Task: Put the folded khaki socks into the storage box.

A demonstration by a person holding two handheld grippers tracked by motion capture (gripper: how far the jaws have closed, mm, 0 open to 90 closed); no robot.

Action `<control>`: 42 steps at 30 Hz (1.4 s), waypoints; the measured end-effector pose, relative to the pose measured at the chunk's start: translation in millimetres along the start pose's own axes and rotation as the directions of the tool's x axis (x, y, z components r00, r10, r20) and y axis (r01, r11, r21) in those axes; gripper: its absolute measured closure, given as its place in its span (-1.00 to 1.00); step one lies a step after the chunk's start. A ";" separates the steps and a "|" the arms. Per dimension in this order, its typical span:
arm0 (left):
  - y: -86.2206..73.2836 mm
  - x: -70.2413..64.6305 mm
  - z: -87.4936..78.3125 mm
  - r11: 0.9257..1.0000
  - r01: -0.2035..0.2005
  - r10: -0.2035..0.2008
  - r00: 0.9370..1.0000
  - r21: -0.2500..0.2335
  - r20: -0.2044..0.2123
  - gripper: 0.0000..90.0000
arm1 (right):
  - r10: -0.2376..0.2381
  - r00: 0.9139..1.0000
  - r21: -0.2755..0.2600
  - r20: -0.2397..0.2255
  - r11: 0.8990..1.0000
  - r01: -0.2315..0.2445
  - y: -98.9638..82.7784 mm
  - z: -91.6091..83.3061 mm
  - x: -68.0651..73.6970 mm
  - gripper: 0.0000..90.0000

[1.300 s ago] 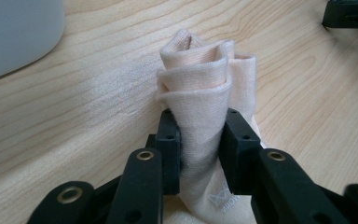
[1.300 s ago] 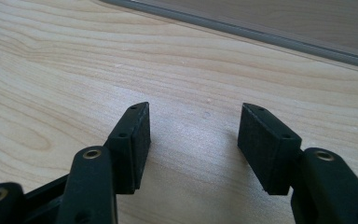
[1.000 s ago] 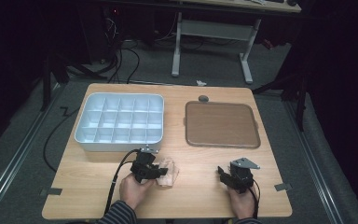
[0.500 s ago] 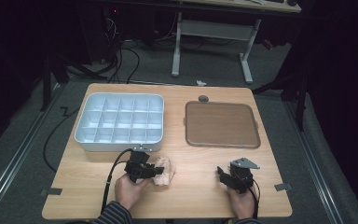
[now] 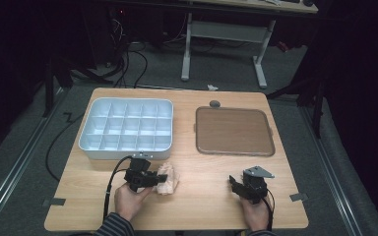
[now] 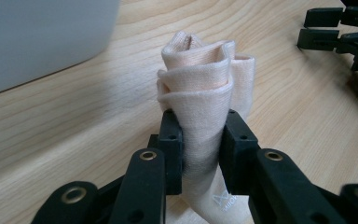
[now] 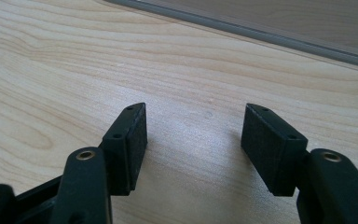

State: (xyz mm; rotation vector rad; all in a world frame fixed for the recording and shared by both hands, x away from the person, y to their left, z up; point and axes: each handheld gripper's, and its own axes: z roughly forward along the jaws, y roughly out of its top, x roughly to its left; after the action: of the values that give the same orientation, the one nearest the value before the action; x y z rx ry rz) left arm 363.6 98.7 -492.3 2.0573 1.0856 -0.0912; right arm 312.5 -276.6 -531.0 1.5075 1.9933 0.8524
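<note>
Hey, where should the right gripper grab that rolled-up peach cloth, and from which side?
Probably the free end of the rolled peach cloth, approached from the right across bare wood. The left gripper already pinches the roll's near end, so only the far, layered end stands clear. The right gripper is open and empty.

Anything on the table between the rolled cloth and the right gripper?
Nothing: the high view shows bare tabletop between the rolled cloth and the right gripper.

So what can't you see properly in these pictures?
- Cloth, left gripper view: its lower end is cut off by the bottom edge, and the printed mark there is too small to read.
- Divided tray, left gripper view: a blurred grey wall.
- Brown mat, right gripper view: cut off at the top.
</note>
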 end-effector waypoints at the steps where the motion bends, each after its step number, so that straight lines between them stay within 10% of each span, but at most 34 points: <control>1: -0.1 0.7 -1.5 1.000 0.001 -0.001 1.000 -0.001 -0.003 0.63 | 0.000 1.000 0.000 0.000 1.000 0.000 0.0 0.0 0.0 -0.09; 42: -0.2 22.9 -60.0 0.994 0.030 -0.036 0.998 -0.102 -0.058 0.63 | -0.002 1.000 -0.001 -0.003 1.000 0.002 0.0 0.2 -0.1 -0.12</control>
State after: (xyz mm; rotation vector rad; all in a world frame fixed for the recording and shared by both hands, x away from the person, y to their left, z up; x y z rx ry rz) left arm 361.1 154.5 -460.5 1.9634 1.1380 0.0089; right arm 312.7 -276.7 -531.1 1.5049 1.9960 0.8553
